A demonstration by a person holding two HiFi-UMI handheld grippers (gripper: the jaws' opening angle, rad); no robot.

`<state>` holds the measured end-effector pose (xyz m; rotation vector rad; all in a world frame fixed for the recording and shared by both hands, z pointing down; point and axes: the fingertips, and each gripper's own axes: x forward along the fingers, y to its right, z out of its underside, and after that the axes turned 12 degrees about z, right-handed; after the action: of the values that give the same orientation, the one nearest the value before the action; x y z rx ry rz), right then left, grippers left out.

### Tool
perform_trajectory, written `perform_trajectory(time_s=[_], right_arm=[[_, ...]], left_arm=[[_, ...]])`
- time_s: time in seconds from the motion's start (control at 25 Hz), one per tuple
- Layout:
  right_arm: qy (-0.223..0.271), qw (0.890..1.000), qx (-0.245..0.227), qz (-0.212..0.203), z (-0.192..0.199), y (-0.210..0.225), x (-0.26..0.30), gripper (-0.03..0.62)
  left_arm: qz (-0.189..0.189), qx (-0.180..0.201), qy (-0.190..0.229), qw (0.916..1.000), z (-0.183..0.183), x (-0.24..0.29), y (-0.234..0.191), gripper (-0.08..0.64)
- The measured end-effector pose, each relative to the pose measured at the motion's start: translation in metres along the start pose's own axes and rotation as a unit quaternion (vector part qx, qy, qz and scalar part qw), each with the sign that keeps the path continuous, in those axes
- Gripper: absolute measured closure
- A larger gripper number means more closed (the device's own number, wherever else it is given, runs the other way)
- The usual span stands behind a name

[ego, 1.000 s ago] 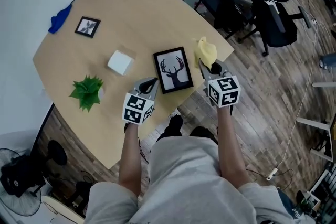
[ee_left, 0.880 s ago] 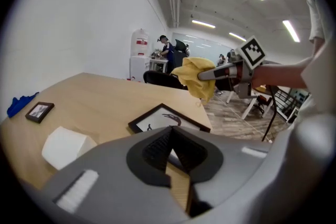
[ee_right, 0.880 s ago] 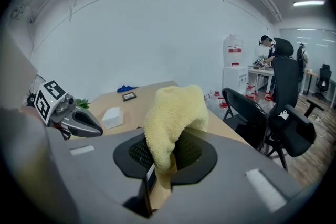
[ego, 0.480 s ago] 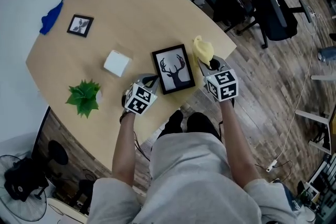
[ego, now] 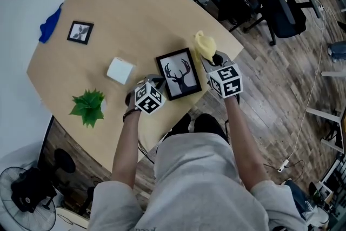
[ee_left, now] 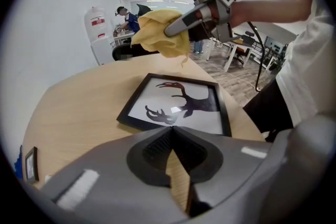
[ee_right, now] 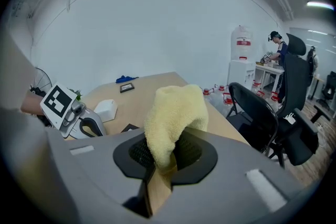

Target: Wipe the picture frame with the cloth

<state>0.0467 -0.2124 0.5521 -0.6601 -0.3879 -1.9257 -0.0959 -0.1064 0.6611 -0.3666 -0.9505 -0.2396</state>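
Picture frame [ego: 178, 74]: black border, white print with a dark deer head. Lies flat near the front edge of the table [ego: 135, 8], between the two grippers. Right gripper [ee_right: 160, 157] clamped on yellow cloth [ee_right: 176, 113], just off the frame's far right corner. Left gripper [ee_left: 172, 131]: tips together, nothing held, by the frame's left side. Light wood tabletop; plank floor [ego: 281, 89]; black office chairs [ego: 281, 5].

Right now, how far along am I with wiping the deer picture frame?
Done: the yellow cloth is picked up, pinched in the right claw. In hand: it hangs in the air past the far edge of the picture frame, not touching it. The left claw is shut and empty by the frame. Left: bringing the cloth down onto the frame, and the wiping itself.
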Motion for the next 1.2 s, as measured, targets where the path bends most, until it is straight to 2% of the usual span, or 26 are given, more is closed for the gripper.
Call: perform_trajectory(time_s=[0.32,0.6,0.76,1.04,1.2], right_arm=[[-0.001,1.000,-0.009,-0.003,-0.008,0.001,0.012,0.541],[-0.032,0.999,-0.021,-0.020,0.003,-0.006,0.040,0.541],[-0.055,0.997,-0.033,-0.032,0.009,-0.017,0.061,0.541],[-0.096,0.990,-0.091,-0.053,0.024,-0.040,0.087,0.542],[-0.119,0.987,-0.092,-0.053,0.038,-0.043,0.098,0.543]], left_arm=[[0.025,0.013,-0.019,0.9994,-0.002,0.008,-0.001,0.508],[0.058,-0.004,-0.056,0.9967,-0.004,0.009,0.002,0.508],[0.063,-0.004,-0.057,0.9964,-0.004,0.010,0.000,0.508],[0.063,-0.001,-0.057,0.9964,-0.003,0.011,0.001,0.508],[0.060,-0.002,-0.056,0.9966,-0.003,0.011,0.000,0.508]])
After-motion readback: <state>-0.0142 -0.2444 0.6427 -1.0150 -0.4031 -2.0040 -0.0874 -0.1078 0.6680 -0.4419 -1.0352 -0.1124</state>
